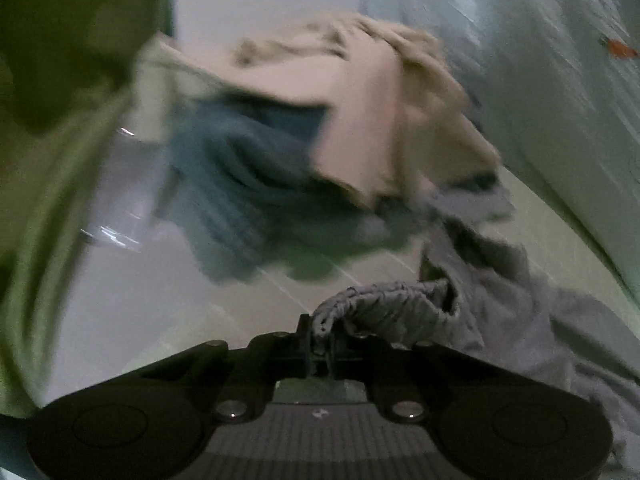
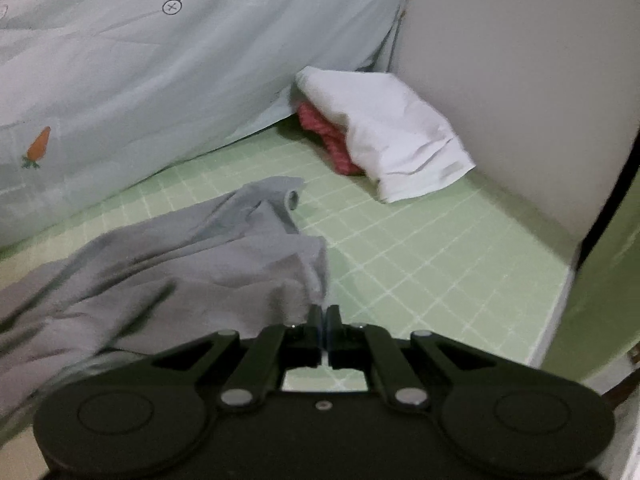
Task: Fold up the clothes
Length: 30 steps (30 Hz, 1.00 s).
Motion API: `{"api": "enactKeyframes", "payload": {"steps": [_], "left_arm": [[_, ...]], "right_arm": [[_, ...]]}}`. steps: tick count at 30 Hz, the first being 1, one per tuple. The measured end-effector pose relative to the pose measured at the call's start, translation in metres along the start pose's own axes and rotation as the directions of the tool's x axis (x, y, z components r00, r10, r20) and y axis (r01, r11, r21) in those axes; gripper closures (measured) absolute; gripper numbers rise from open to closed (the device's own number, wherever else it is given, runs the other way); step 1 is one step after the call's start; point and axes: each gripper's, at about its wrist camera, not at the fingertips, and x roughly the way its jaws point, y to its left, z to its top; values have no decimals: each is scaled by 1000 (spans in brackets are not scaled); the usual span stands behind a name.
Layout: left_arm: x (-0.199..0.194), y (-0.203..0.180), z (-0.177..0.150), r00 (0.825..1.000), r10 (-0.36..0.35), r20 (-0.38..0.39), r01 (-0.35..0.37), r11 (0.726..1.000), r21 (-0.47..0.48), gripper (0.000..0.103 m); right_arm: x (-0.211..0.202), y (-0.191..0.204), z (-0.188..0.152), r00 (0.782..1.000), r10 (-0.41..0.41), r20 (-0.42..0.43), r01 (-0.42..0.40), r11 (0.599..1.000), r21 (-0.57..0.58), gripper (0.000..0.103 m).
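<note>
Grey garment (image 2: 168, 264) pinched in left gripper (image 1: 320, 340) and right gripper (image 2: 325, 320); no legible writing

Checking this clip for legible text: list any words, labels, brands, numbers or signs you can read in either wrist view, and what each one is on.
No readable words, brands or numbers in either view.
Pale blue sheet: printed pictures only, an orange carrot and a circled cross with a handle-like mark.
Left hand-held gripper body: a small pale mark, too small to read.
Grey garment, white cloth, green checked mat: no text.

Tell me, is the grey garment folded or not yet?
Not yet folded: the grey garment lies crumpled on the green sheet, both grippers pinching its edges.
</note>
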Motion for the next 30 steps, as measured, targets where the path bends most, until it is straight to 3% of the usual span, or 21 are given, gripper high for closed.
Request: {"api": "enactKeyframes", "payload": {"steps": [4,7,8,9,10,11,14,16,18,28,30], "left_arm": [[0,24,6,997,78,-21,-79,996,-43,92],[-4,33,3,994,103,-42,-106,993,-59,84],[-7,33,-1,994,97,-43,-100,993,-60,77],[-12,31,-4,995,89,-42,-92,994,-61,71],[-16,30,-7,996,80,-38,-83,995,-61,57],[-21,27,-10,997,76,-32,-78,995,-61,46],[-36,17,-20,997,76,-11,-76,995,-64,36],[-44,5,-26,998,69,-7,-70,995,-74,33],[-52,-8,-33,998,61,-4,-61,995,-83,33],[-41,-116,-78,994,-59,-94,54,997,-51,31],[-36,-133,-86,991,-77,-111,70,995,-66,31]], "right_arm": [[-5,-12,-9,1000,-28,-11,28,999,24,101],[0,-22,-16,999,-12,-47,15,998,68,99],[2,-25,-18,998,-5,-58,10,997,80,99],[4,-26,-20,998,-1,-63,7,996,88,90],[5,-27,-21,998,3,-67,3,995,98,78],[6,-29,-22,998,8,-65,-1,994,113,73],[11,-32,-19,998,31,-51,-23,989,146,54],[17,-32,-13,998,44,-44,-38,990,136,29],[25,-30,-7,998,55,-32,-51,992,111,18],[85,-26,29,974,206,-98,-204,979,26,13],[103,-21,36,961,243,-133,-245,970,3,13]]}}
